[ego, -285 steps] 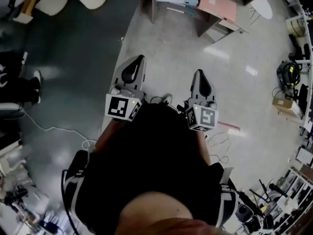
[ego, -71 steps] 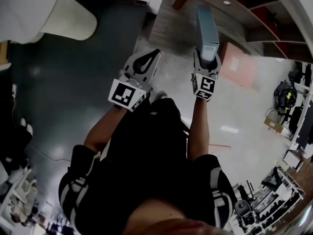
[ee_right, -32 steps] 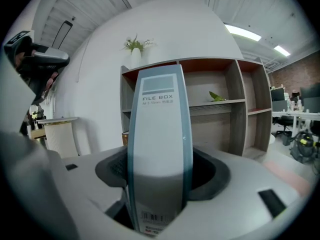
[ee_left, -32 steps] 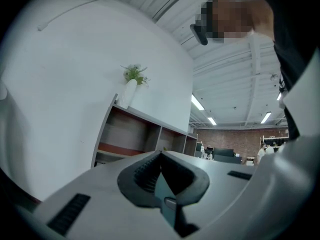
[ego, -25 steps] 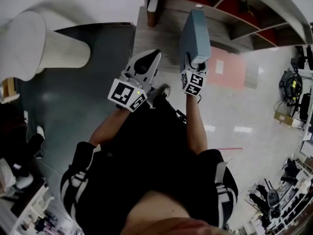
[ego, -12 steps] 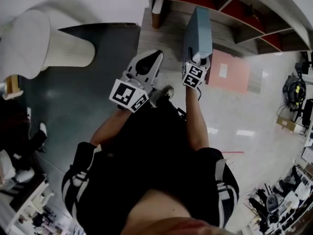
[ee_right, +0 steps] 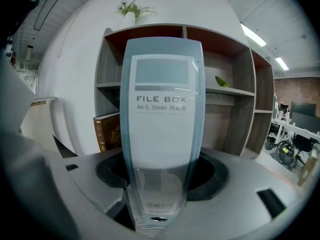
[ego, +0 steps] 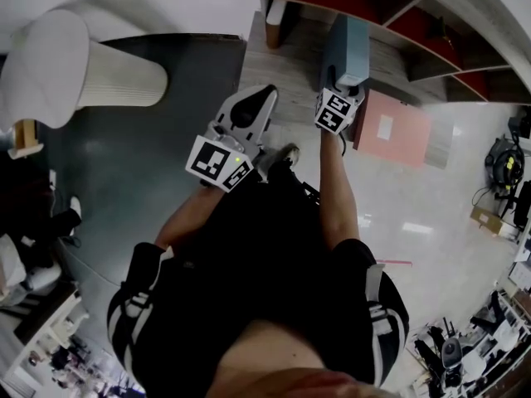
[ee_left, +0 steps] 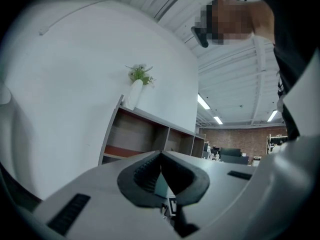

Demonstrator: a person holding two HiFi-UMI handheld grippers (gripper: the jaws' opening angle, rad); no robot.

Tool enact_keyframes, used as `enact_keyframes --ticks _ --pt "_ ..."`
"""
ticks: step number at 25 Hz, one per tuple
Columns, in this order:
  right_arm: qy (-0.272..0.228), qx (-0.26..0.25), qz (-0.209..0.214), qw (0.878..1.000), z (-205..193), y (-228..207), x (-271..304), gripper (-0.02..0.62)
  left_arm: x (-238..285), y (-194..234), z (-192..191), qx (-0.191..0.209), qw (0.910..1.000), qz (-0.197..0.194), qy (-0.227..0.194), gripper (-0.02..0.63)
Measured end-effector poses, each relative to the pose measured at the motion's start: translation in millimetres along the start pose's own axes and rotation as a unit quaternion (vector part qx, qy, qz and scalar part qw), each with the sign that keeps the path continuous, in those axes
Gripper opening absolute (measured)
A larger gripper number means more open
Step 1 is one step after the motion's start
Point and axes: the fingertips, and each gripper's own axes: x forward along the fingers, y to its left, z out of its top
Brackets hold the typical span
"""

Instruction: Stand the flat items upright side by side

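From the head view, the right tongs (ego: 347, 85) grasp a blue-grey file box (ego: 347, 44) by one end. It reaches toward the wooden shelf unit (ego: 390, 15) at the top of the frame. A pink flat box (ego: 390, 127) lies on the floor at its right.

In the left gripper view, the left tongs (ee_left: 161, 156) are clenched on nothing.

In the right gripper view, the file box stands upright at centre, and a brown book (ee_right: 106, 131) stands on a shelf to its left. Held by one end, the box could swivel, clip a shelf edge or topple that book.

left gripper (ee_left: 161, 155): jaws together, tips meeting | shelf unit (ee_left: 137, 136) ahead | white vase (ee_left: 133, 95) with plant on top
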Motion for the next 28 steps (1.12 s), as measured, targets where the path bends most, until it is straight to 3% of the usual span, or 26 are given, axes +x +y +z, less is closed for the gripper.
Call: enact_keyframes --ticks 18,28 --pt "0.033 0.013 -0.042 0.998 7.7 10.8 48.7 0.305 0.3 30.5 -8.6 -0.012 0.9990 0.041 0.014 0.023" --pt "0.031 0.018 -0.033 0.999 8.6 13.1 47.5 0.314 -4.1 33.2 -9.9 -0.016 0.9990 0.039 0.014 0.023"
